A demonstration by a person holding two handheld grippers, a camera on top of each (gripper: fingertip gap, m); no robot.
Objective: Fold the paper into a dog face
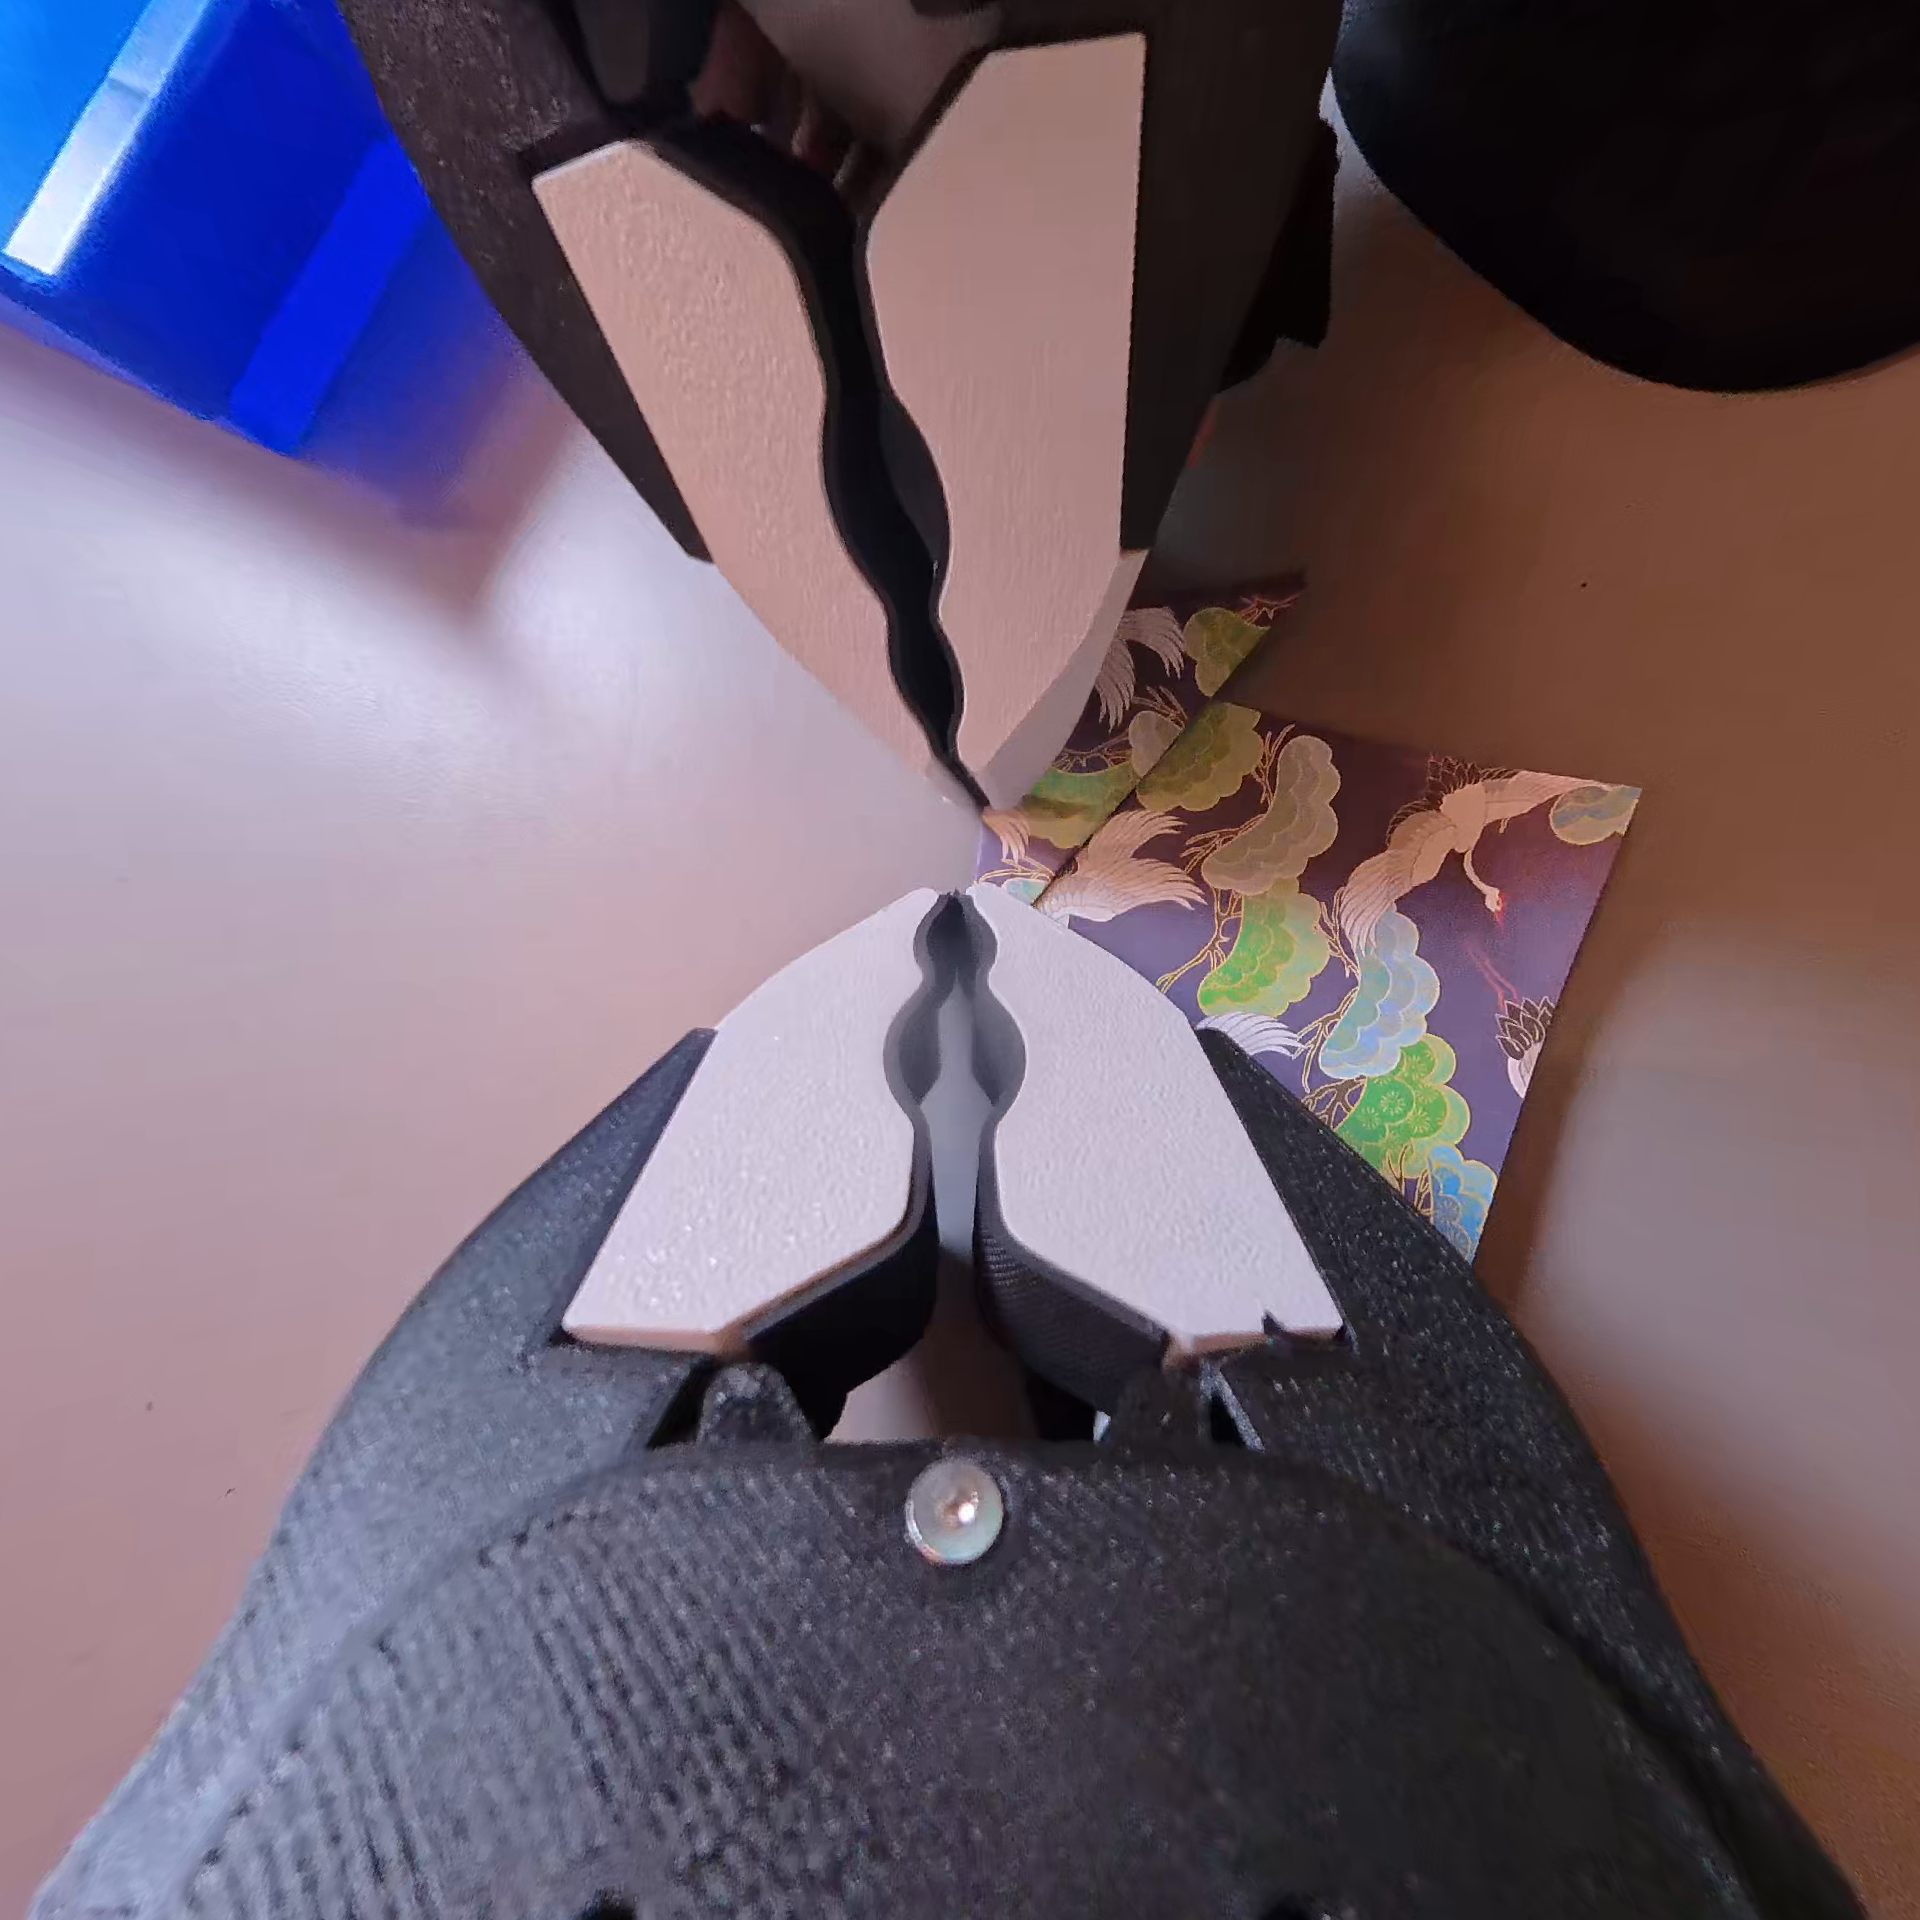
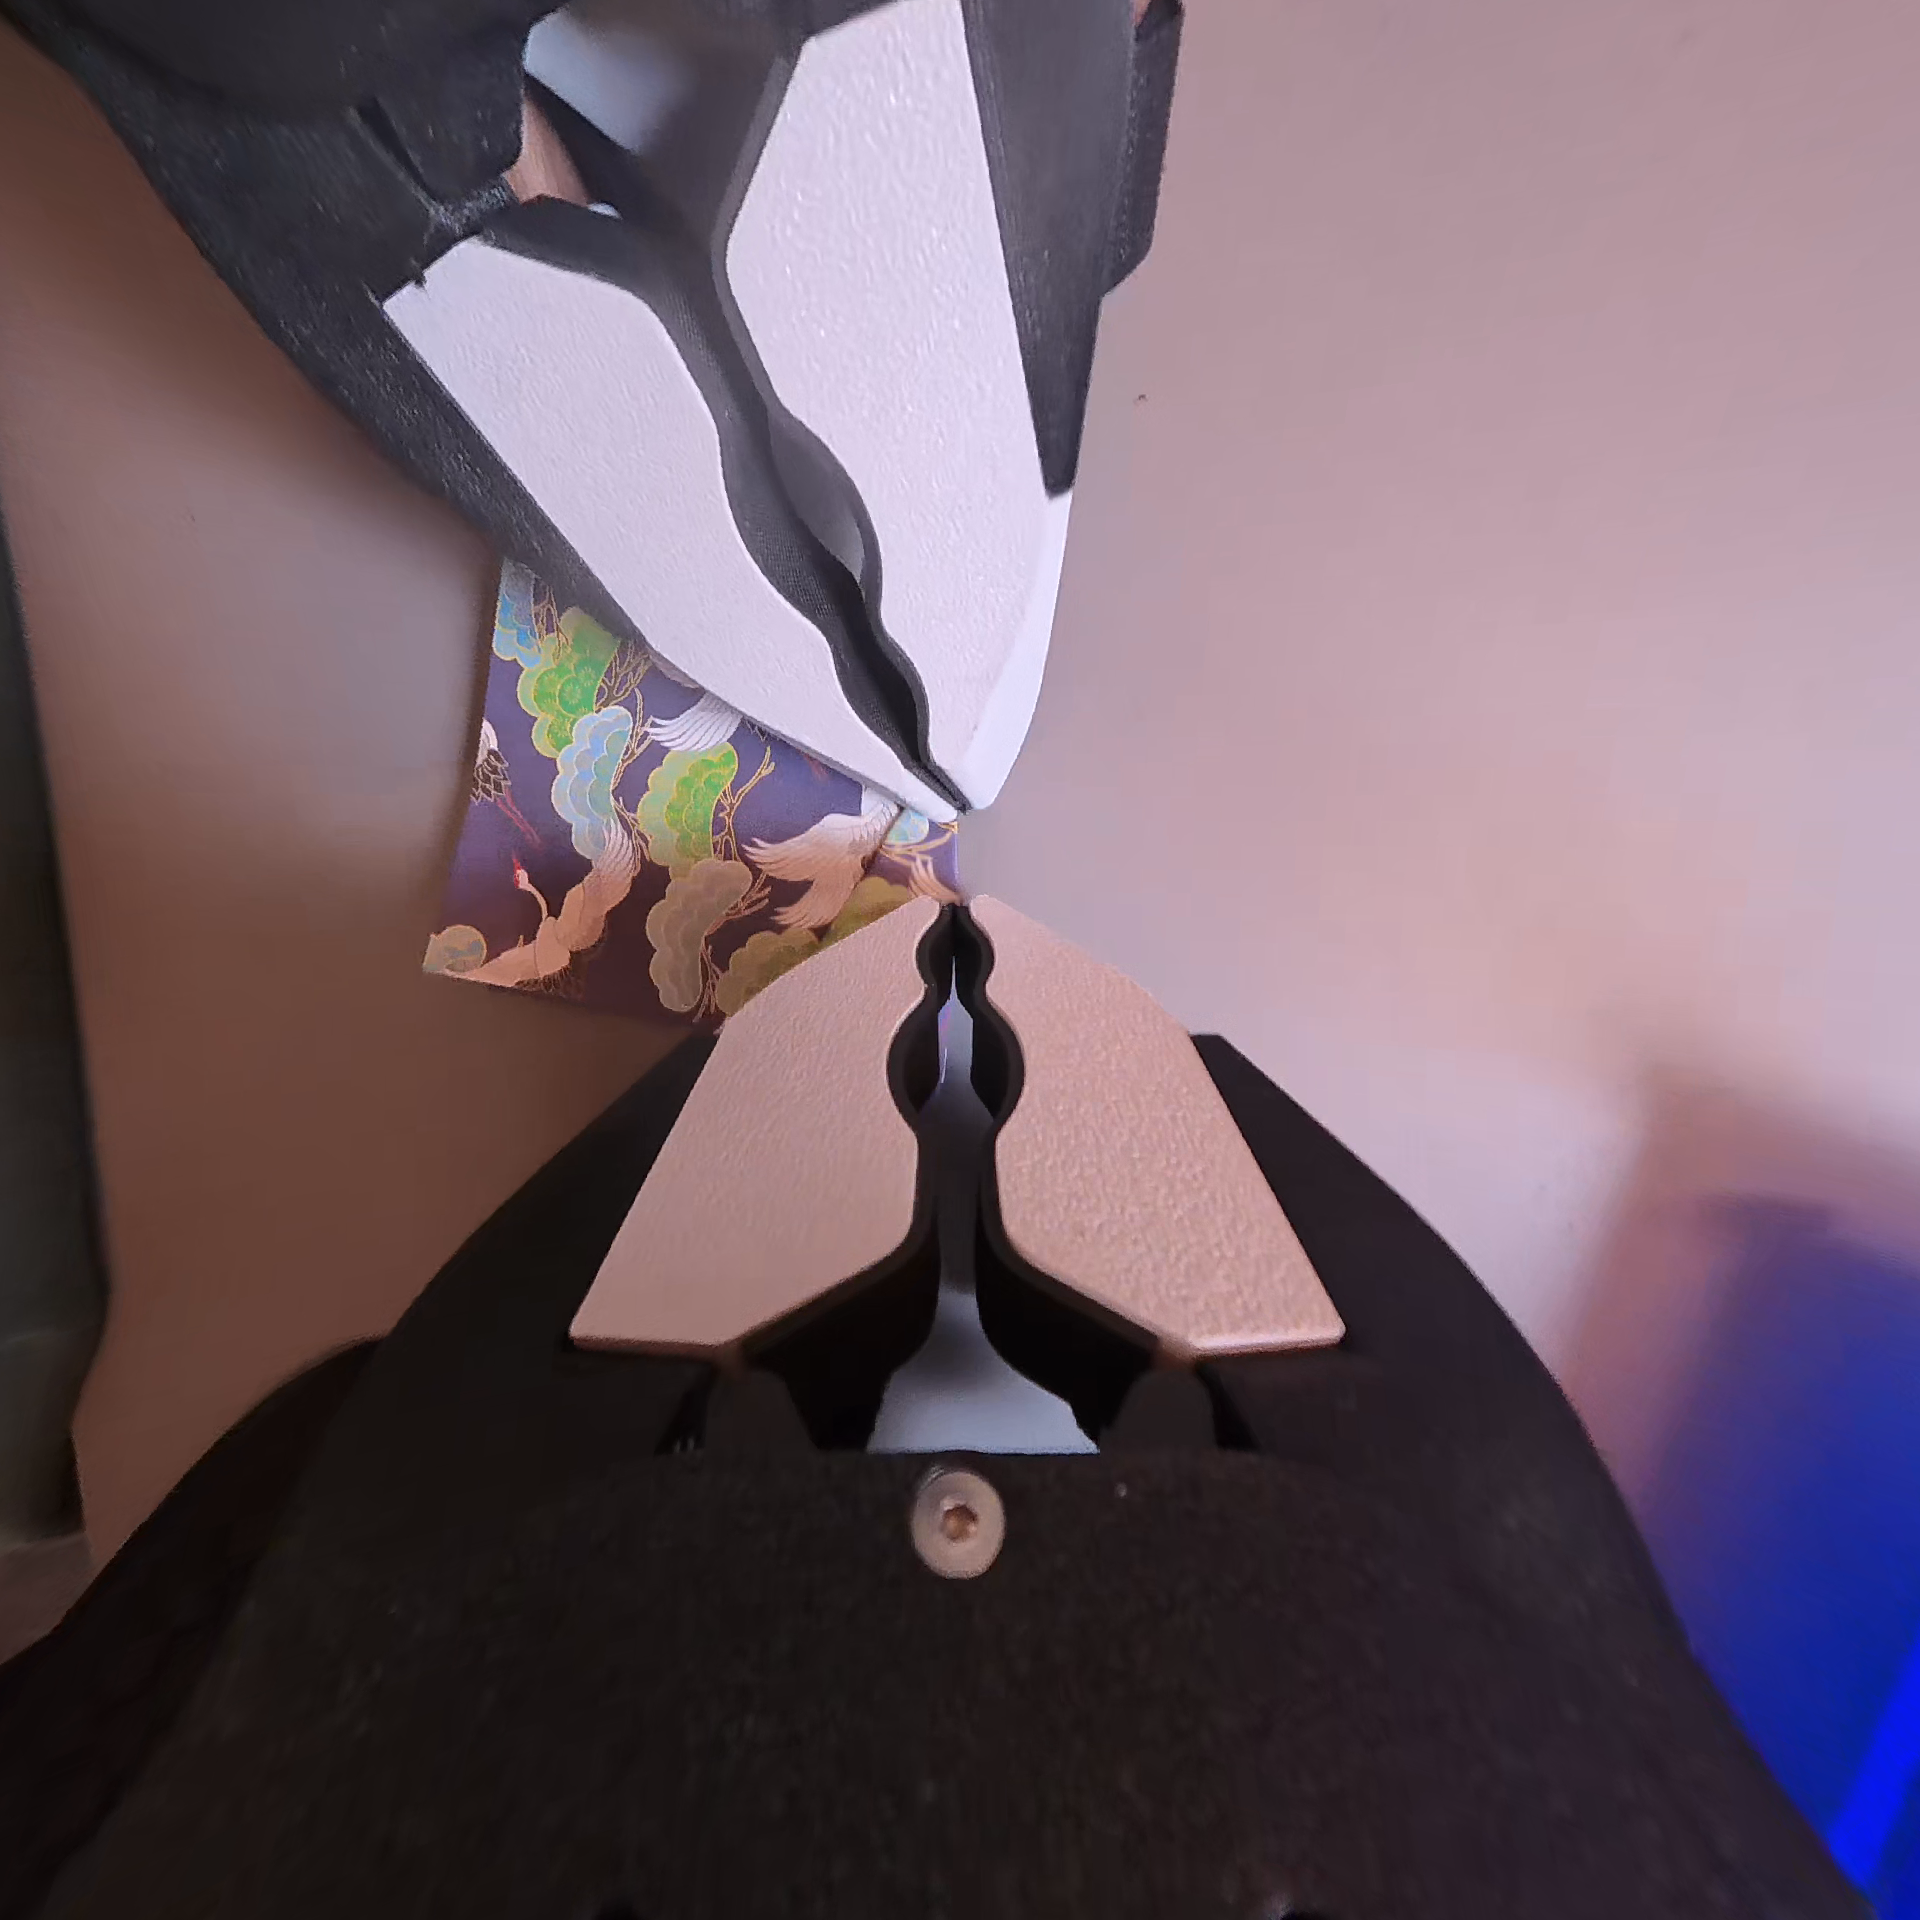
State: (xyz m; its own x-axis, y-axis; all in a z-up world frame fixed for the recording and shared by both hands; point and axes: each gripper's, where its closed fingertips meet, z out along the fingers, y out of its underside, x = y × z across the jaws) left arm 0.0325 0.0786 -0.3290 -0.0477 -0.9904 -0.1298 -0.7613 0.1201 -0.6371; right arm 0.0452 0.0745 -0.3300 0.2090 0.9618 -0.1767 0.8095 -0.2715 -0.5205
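Paper: patterned sheet (image 1: pixel 1340 935) (image 2: pixel 623 862), dark purple ground printed with white cranes and green, blue and gold cloud-like pines, glossy in places; it lies flat on the tabletop (image 1: pixel 364 935) (image 2: pixel 1455 623), and a crease or overlapping edge runs diagonally near its pointed corner.
Paper's place: the pointed corner sits right between the two sets of fingertips; the rest spreads away from them across the tabletop.
Left gripper: (image 1: pixel 958 902) (image 2: pixel 951 800), black body with pale fingers (image 1: pixel 810 1174); the fingers are pressed together, tips at the paper's corner. Whether paper is pinched between them I cannot tell.
Right gripper: (image 2: pixel 954 914) (image 1: pixel 971 795), same build, fingers (image 2: pixel 790 1153) likewise drawn together, tips meeting the same corner from the opposite side; any grip on the paper cannot be told.
Grippers to each other: tip to tip, nearly touching.
Tabletop: smooth, matte, pinkish-beige, with a few tiny dark specks.
Surroundings: blue bin (image 1: pixel 208 229) near a far edge of the tabletop in the left wrist view; a blurred blue patch (image 2: pixel 1829 1455) low in the right wrist view; a dark rounded object (image 1: pixel 1662 187) at the upper corner.
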